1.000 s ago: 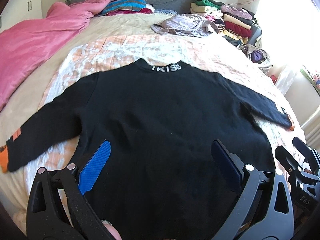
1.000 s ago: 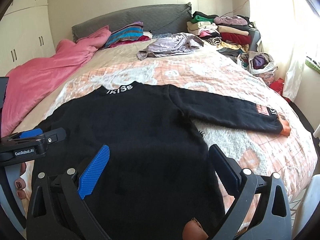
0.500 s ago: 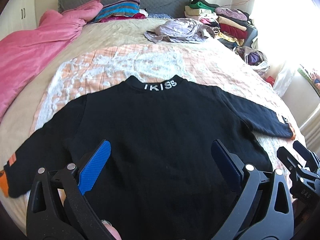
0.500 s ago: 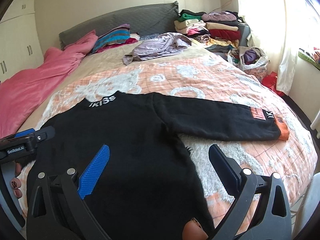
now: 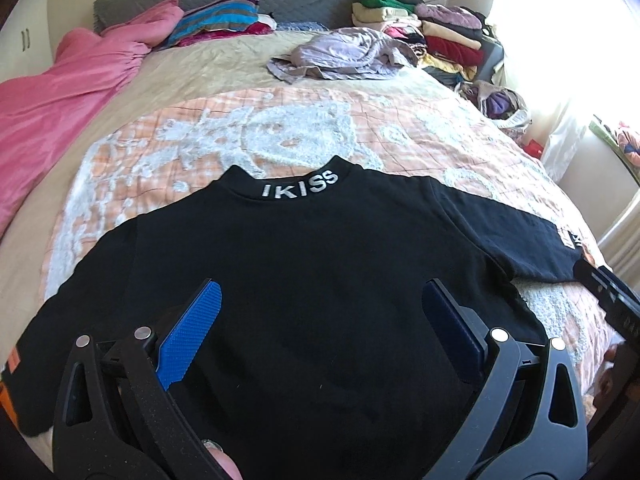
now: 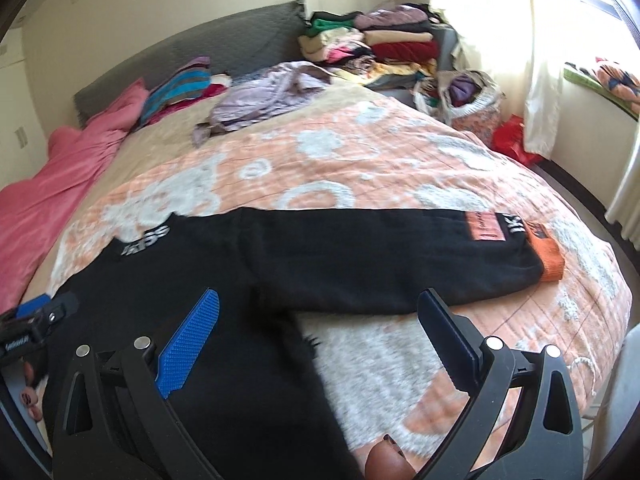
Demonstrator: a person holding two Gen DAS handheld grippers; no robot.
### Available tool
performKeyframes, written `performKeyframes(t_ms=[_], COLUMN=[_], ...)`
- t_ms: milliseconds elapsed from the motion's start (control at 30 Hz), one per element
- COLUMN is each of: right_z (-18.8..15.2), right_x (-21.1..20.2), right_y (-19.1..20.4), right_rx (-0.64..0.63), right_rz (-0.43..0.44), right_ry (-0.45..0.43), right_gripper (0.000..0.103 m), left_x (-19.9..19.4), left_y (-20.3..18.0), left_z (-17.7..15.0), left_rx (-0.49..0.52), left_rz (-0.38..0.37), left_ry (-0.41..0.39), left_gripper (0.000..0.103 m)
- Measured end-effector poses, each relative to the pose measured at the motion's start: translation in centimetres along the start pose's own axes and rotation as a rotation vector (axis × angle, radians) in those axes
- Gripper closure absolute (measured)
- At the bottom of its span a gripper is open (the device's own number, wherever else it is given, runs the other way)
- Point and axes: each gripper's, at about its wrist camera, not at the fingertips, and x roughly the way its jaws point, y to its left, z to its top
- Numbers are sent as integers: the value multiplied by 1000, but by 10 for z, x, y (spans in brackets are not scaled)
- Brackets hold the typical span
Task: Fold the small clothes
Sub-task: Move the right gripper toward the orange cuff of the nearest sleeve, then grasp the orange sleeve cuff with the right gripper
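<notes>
Both grippers hover with jaws spread wide and nothing between them: the left gripper over the body of the black sweater, the right gripper above where the sleeve meets the side. That sweater lies flat on the peach patterned blanket, sleeves out, orange cuff showing.

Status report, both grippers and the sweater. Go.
Left gripper open, jaws wide over the black sweater. Right gripper open, holding nothing. Sweater flat on the orange quilt, sleeves out, unfolded. Nothing on it.
</notes>
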Motion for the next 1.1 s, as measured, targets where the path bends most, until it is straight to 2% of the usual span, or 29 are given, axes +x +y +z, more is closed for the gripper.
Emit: performKeyframes(t_ms=[400, 733, 900, 1100], right_z=[8, 0, -5, 3], right_x=[37, 66, 83, 94], right_y=[-68, -137, -164, -182], right_rx=[184, 391, 485, 543], right_rz=[-112, -198, -223, -190], right_ry=[40, 93, 118, 69], right_gripper=[4, 4, 4, 4], left_x=[50, 86, 95, 101], left_y=[-14, -21, -17, -9], left_z=[10, 12, 13, 16], left_rx=[4, 17, 10, -7], left_rz=[-18, -35, -39, -46], left_ry=[62, 105, 116, 125], left_gripper=[9, 9, 9, 9])
